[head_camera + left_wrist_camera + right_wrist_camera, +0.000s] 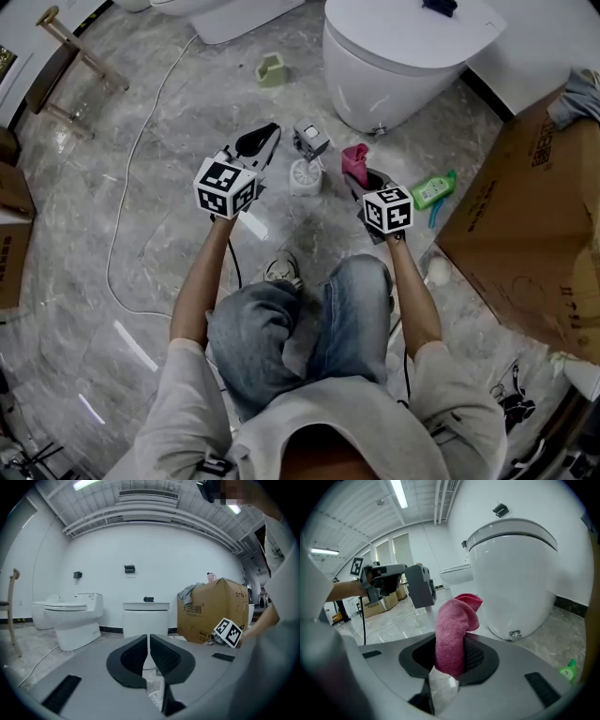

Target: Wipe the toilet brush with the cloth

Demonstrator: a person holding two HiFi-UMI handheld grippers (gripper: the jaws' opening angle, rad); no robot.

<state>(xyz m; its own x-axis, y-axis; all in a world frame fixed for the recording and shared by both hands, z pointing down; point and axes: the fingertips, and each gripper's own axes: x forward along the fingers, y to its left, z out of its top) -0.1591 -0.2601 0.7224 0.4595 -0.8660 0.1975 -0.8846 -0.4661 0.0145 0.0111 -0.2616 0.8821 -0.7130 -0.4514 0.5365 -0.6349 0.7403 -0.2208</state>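
The toilet brush [310, 139] has a grey block handle and stands in its white holder [305, 176] on the floor, in front of the toilet. My left gripper [270, 131] is just left of the handle and apart from it. In the left gripper view its jaws [149, 637] are shut to a thin slit with nothing between them. My right gripper [361, 178] is to the right of the holder, shut on a pink cloth [454, 625] that sticks up out of the jaws. In the right gripper view the grey handle [419, 585] is beyond the cloth.
A white toilet [394, 56] stands right behind the brush. A large cardboard box [534, 216] fills the right side, with a green bottle [433, 189] lying at its foot. A white cable [131, 169] runs over the floor on the left. A small green container [271, 69] sits further back.
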